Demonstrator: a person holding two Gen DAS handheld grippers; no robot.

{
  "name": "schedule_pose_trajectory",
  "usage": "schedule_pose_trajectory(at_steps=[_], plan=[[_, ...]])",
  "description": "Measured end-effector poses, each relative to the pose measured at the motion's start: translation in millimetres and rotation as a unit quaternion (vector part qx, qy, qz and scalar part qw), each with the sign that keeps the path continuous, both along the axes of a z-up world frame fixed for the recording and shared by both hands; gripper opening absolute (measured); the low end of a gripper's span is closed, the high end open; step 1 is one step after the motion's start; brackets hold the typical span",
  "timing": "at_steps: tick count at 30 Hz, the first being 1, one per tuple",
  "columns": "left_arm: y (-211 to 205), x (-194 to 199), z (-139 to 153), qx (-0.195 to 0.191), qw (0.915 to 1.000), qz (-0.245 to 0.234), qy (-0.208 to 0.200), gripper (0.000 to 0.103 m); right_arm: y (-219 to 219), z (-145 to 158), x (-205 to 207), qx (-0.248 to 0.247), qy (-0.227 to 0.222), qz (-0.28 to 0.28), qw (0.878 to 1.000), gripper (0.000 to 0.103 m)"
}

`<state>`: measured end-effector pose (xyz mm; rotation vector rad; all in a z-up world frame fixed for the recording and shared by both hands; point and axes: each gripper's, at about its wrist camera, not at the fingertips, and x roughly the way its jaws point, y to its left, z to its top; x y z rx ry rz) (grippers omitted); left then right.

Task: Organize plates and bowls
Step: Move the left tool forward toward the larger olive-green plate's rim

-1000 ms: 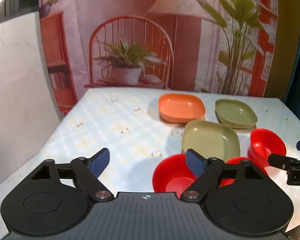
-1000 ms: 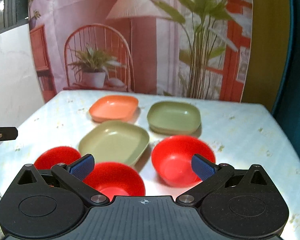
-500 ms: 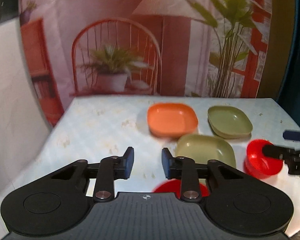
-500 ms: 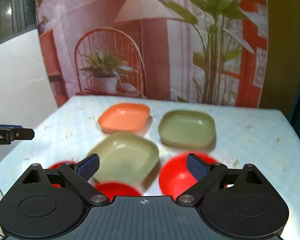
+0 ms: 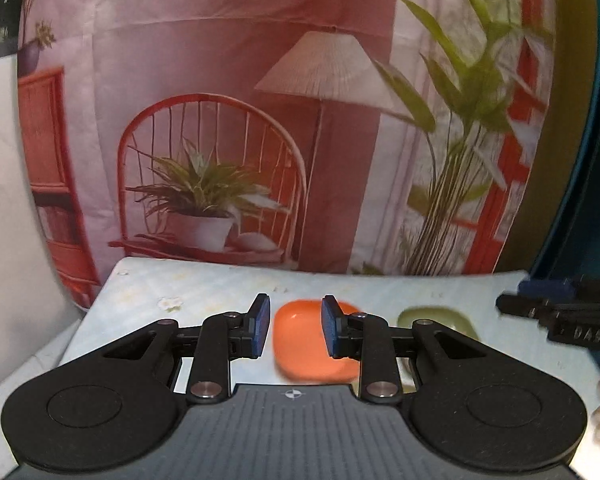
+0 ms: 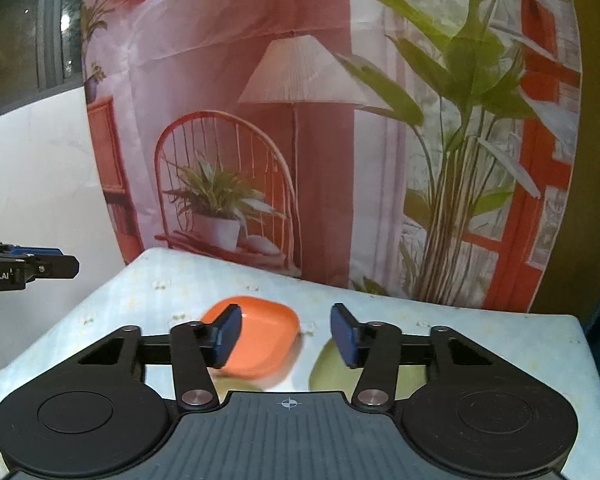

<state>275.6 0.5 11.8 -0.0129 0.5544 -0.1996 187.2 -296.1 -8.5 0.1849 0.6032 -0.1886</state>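
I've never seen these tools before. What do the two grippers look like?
Both match: the left gripper and right gripper are matte black plastic with ribbed centres, round discs each side, silver pivot pins and blue finger pads. White lettering marks their sides. No cables or sleeves show.

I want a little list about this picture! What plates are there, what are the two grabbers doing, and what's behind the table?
orange plate: on the table, empty, seen between the fingers of the left gripper
green plate: to the right of the orange plate, partly hidden
left gripper: open, holding nothing, raised above the table
right gripper: open, holding nothing
table: pale cloth with small flower print
backdrop: printed picture of a lamp, a chair and plants
red bowls: not clearly in view
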Motion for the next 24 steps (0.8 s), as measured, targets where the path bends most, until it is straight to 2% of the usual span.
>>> schedule_pose_trajectory(at_steps=[3, 6, 9, 11, 13, 17, 24], plan=[[-2.2, 15.7, -9.6, 0.003, 0.9999, -0.011, 0.005, 0.03, -5.2, -6.7, 12.3, 0.013, 0.006, -0.003, 1.0, 0.039], [-7.6, 28.0, -38.0, 0.01, 0.9989, -0.031, 0.033, 0.031, -5.3, -26.8, 18.2, 0.023, 0.022, -0.016, 0.999, 0.04], [-12.0, 41.2, -71.2, 0.009, 0.9952, -0.047, 0.085, 0.031, -4.5, -57.9, 16.4, 0.062, 0.046, -0.04, 0.996, 0.04], [-14.7, 51.9, -94.7, 0.004, 0.9894, -0.054, 0.134, 0.031, 0.0, -79.2, 11.1, 0.084, 0.063, -0.057, 0.993, 0.04], [-17.3, 57.2, -115.4, 0.003, 0.9845, -0.055, 0.166, 0.031, 5.2, -98.5, 5.4, 0.103, 0.081, -0.065, 0.989, 0.039], [-29.3, 57.4, -137.3, 0.032, 0.9814, -0.075, 0.174, 0.031, 12.8, -129.1, -3.7, 0.135, 0.12, -0.075, 0.981, 0.039], [-25.0, 56.6, -159.4, 0.022, 0.9778, -0.091, 0.187, 0.031, 26.9, -145.2, -9.0, 0.15, 0.157, -0.06, 0.974, 0.033]])
